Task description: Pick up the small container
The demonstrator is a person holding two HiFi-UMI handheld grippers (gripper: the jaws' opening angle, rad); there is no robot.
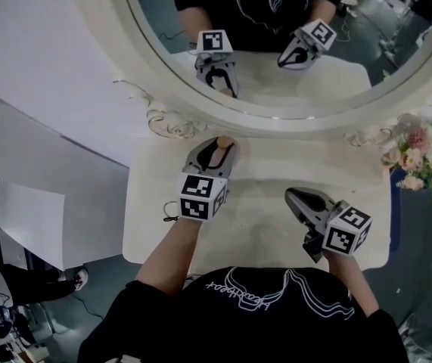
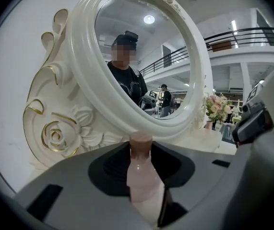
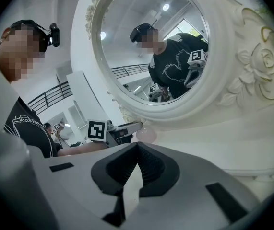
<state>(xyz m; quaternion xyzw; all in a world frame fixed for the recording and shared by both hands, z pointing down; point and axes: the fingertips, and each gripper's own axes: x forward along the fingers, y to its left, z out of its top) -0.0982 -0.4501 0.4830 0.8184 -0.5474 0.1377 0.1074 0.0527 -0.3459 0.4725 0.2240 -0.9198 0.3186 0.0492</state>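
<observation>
Left tongs (image 1: 219,148) grip the container (image 2: 144,176) by the far mirror (image 1: 276,118), right tongs (image 1: 293,195) sit closed and empty; grasp looks made, so I'd lift straight up.

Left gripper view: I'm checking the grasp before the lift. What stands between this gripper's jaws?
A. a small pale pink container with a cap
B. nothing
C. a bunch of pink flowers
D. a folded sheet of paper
A: the small container, pale pink with a darker cap, stands upright between the jaws of the left gripper, which close against both its sides.
</observation>
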